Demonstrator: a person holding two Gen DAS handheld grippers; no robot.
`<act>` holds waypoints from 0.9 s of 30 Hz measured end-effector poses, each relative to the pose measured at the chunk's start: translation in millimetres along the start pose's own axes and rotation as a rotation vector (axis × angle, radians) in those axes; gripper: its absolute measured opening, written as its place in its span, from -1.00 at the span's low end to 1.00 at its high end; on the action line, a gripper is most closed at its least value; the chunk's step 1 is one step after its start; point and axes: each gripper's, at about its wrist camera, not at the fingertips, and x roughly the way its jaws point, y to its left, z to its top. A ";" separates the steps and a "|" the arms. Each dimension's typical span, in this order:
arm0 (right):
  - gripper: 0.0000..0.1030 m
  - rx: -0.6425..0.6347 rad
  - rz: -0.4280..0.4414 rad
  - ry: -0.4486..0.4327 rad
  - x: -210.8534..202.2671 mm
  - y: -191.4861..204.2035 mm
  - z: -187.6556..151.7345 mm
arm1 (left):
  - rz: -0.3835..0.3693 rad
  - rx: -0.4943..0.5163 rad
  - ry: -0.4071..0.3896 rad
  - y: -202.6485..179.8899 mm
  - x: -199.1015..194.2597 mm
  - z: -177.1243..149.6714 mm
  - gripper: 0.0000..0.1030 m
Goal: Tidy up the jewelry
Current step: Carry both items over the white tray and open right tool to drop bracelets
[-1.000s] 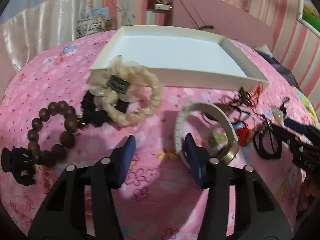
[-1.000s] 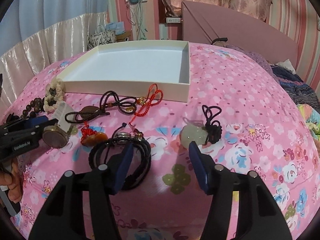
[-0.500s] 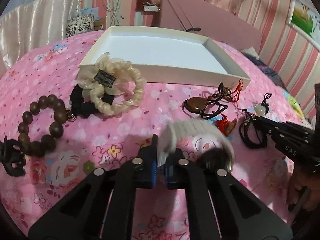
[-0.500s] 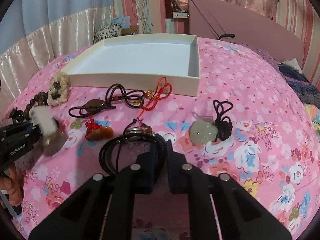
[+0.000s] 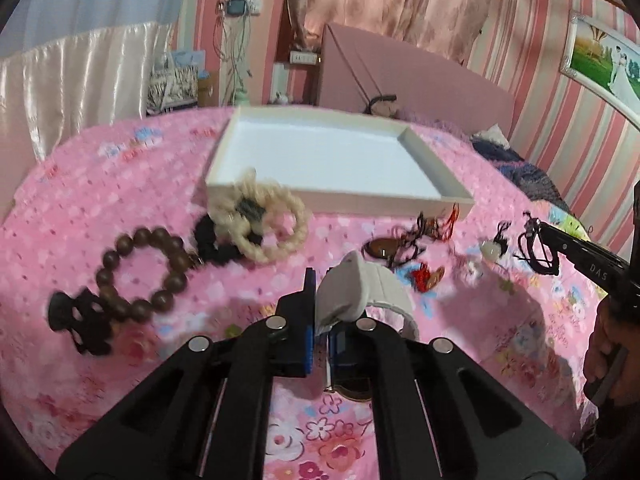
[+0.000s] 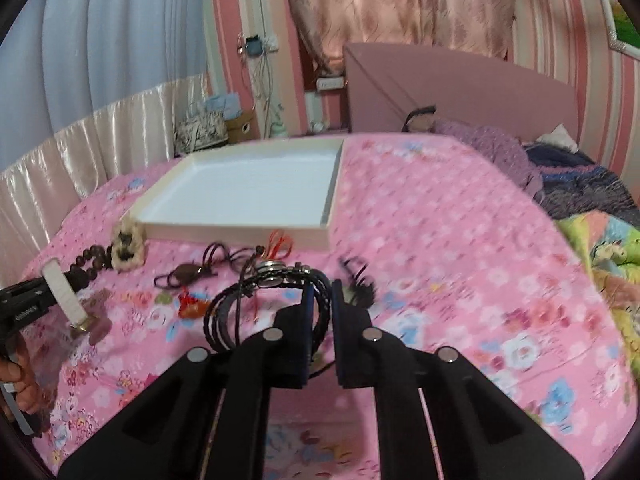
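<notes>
At 12 o'clock: white tray (image 5: 320, 196), empty.
Left gripper (image 5: 320, 320): jaws clamp white watch strap (image 5: 360, 284).
Right gripper (image 6: 322, 320): jaws pinch black cord bracelets (image 6: 240, 312).

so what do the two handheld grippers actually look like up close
Both match: matte black plastic left gripper and right gripper, with forked slotted arms, round silver studs at the joints, blue-padded jaws, and white lettering on the side, too blurred to read. No cables or sleeves show.

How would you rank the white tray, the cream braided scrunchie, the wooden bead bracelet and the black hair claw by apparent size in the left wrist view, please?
1. white tray
2. cream braided scrunchie and wooden bead bracelet: look alike, not ranked
3. black hair claw
</notes>
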 end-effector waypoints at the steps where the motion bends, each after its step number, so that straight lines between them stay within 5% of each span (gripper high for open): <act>1: -0.84 -0.003 -0.001 -0.016 -3.0 -0.7 5.0 | 0.000 0.002 -0.009 1.5 -3.6 3.4 -0.95; 16: -0.84 -0.059 0.028 -0.133 26.2 22.7 70.1 | 0.091 0.031 -0.133 31.0 34.5 88.3 -0.95; 21: -0.84 -0.055 0.047 -0.096 59.1 25.8 89.6 | 0.097 0.000 -0.075 63.5 73.1 131.0 -0.95; 27: -0.84 -0.048 0.063 -0.010 113.7 33.1 104.8 | 0.061 -0.021 0.021 73.6 126.5 141.6 -0.95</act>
